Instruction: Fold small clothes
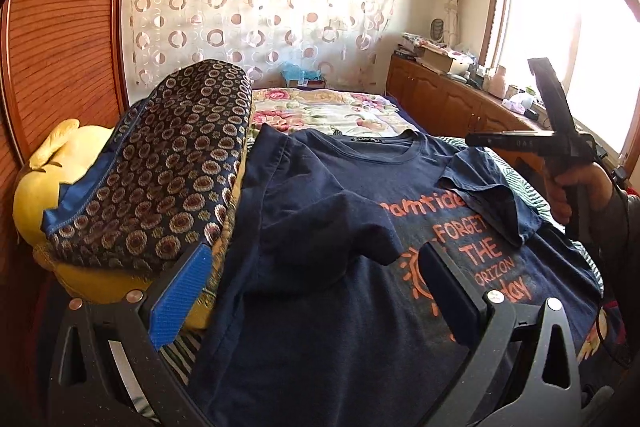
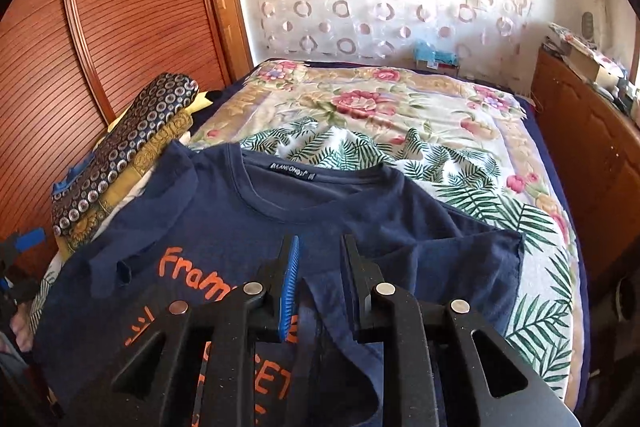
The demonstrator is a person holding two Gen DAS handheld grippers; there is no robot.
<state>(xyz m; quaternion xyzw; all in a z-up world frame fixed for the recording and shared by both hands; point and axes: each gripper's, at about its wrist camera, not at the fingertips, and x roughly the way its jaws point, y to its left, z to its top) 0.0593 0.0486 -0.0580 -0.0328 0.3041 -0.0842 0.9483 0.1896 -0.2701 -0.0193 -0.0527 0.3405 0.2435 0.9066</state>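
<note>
A navy T-shirt (image 1: pixel 320 195) with orange lettering lies face up on the bed, collar away from me, both sleeves folded in over the chest. It also shows in the right wrist view (image 2: pixel 280 203). My left gripper (image 1: pixel 316 267) is open wide just above the shirt's left side, over the folded left sleeve, holding nothing. My right gripper (image 2: pixel 320 259) hovers over the folded right sleeve (image 2: pixel 440 247) with its jaws a narrow gap apart and nothing between them. The right gripper also shows in the left wrist view (image 1: pixel 472 140), held by a hand.
A stack of folded patterned cloth (image 1: pixel 160 167) on a yellow plush toy (image 1: pixel 60 163) sits left of the shirt. The bed has a floral blanket (image 2: pixel 380 99) and a leaf-print sheet (image 2: pixel 480 195). A wooden wardrobe (image 2: pixel 100 27) stands left, a wooden cabinet (image 2: pixel 592 147) right.
</note>
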